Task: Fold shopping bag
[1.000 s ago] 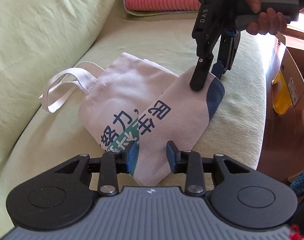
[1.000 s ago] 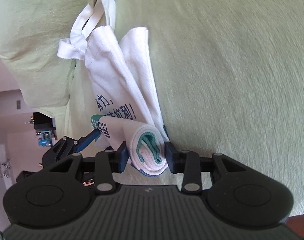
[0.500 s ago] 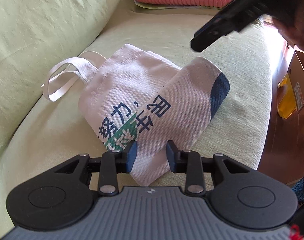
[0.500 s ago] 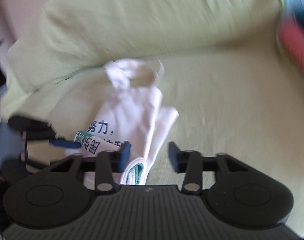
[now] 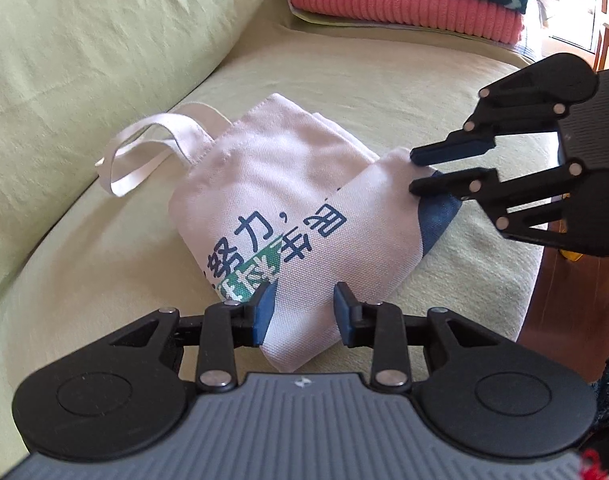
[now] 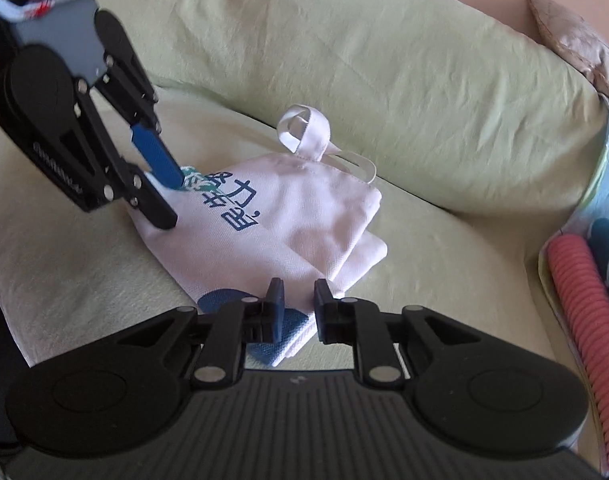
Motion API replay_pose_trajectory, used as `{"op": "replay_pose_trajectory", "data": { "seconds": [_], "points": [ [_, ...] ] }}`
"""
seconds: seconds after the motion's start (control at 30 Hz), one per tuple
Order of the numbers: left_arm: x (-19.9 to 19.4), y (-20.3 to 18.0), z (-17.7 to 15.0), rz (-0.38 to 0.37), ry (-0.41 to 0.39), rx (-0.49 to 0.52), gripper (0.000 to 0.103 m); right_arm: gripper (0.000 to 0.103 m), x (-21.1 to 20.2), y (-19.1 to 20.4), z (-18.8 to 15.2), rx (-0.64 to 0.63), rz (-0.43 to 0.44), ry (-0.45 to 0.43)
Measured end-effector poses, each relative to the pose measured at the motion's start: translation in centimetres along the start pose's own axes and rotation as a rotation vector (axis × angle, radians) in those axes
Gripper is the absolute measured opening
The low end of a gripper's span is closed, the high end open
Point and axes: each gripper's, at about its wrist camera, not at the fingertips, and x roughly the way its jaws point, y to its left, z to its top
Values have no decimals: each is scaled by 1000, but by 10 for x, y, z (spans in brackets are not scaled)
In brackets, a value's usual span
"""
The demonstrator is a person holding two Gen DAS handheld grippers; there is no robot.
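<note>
The canvas shopping bag [image 5: 280,208] is lying partly folded on the green sofa seat [image 5: 104,264], its long axis running diagonally, with its white handles [image 5: 144,152] pointing toward the back cushion [image 6: 384,80]. The left hand-held gripper [image 5: 300,304] is sitting with jaws parted, straddling the bag's near corner. The right hand-held gripper [image 6: 296,300] is also gaping over the opposite, blue-printed corner [image 6: 280,320]. Only the left wrist view is showing the stacked towels [image 5: 404,4] fully; the right view is showing a brown pillow [image 6: 576,36].
</note>
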Motion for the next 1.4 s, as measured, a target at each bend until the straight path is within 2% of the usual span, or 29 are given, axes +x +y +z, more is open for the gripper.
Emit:
{"op": "replay_pose_trajectory", "data": {
  "seconds": [0.17,0.23,0.33,0.77,0.9,1.03,1.13,1.3,1.4],
  "points": [
    [14,19,11,15,9,-5,38,15,3,-2,-5,-22,44,-17],
    [23,26,16,-15,38,-27,38,6,6,-1,-6,-7,81,-12],
    [27,28,18,-21,68,-61,38,5,9,6,-10,-18,63,-34],
    [30,24,22,28,146,-161,38,3,21,-12,-6,125,129,-13],
    [19,17,19,52,117,-148,38,2,22,-17,-7,170,146,-12],
    [-10,-1,7,-7,-29,-134,38,1,23,-22,-9,194,174,-14],
    [-7,-12,7,11,-67,-88,38,1,25,-26,-10,214,194,-12],
    [21,-12,9,-48,0,-139,37,0,28,-33,-10,246,230,-2],
    [23,-9,14,-59,29,-167,38,0,29,-43,-7,307,276,10]
  ]
}}
